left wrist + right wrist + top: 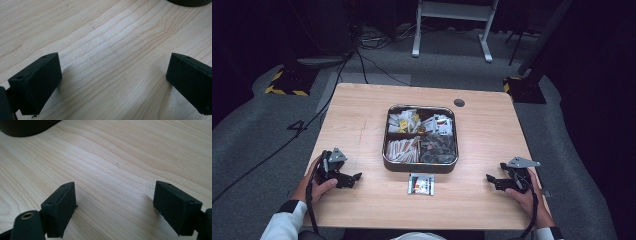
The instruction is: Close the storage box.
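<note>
The packet (421,184) is seen lying flat on the table (362,115), just off the near edge of the tray (386,150), at the tray's 6 o'clock. It is judged to be the thing in hand: a small sachet, light, thin and soft, its film likely slick, its contents probably crushable if squeezed hard. A pinch across one short edge is advised, with one jaw slid low against the wood to lift that edge; a grab at the flat middle would likely just press it down.

The left gripper (357,176) is held at the packet's 9 o'clock, well apart from it, jaws spread wide and nothing between them; in the left gripper view bare wood is framed between its fingers (37,82). The right gripper (488,179) is held at the packet's 3 o'clock, also well apart, likewise released and empty, with bare grain between its fingers (60,207) in the right gripper view. Both are rested low at the table, pointed inward toward the packet. Which one is meant to go in cannot be told.
</note>
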`<state>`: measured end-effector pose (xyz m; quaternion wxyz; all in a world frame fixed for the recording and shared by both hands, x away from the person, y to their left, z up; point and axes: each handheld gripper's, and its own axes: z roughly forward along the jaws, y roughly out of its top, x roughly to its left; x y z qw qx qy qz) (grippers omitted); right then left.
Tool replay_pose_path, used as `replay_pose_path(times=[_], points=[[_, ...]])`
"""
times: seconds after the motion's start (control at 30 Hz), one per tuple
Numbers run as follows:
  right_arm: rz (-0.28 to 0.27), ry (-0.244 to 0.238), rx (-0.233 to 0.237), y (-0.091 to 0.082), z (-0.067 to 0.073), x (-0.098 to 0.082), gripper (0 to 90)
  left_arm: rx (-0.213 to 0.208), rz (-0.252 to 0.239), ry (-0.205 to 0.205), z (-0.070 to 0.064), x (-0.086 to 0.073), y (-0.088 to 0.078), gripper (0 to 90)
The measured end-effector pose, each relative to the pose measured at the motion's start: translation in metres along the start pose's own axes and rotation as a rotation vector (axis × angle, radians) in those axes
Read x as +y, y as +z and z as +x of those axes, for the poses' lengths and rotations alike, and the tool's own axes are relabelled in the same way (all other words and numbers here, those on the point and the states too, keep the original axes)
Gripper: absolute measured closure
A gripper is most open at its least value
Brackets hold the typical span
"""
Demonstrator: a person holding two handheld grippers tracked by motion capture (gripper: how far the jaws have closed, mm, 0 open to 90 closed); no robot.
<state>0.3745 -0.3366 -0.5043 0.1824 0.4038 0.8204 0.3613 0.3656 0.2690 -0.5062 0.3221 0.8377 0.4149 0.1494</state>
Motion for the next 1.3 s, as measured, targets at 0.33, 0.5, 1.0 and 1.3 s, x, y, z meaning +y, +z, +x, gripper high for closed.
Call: replay_pose_path(times=[0.33, 0.5, 1.0, 1.3], points=[[0.001, 0.008, -0.010, 0.0013, -0.0004, 0.0012, 18.8, 0.000, 0.000, 0.000, 0.0000, 0.0000, 0.0000, 0.4], [0.003, 0.009, -0.011, 0.0014, -0.0006, 0.0014, 18.6, -0.003, 0.001, 0.000, 0.0004, 0.0003, 0.0003, 0.1], [0.003, 0.010, -0.010, 0.0016, -0.0010, 0.0016, 18.2, 0.001, 0.000, 0.001, 0.0008, 0.0008, 0.0007, 0.0], [0.003, 0.009, -0.011, 0.0016, -0.0010, 0.0016, 18.2, 0.002, -0.001, -0.013, 0.0002, 0.0009, 0.0011, 0.0]])
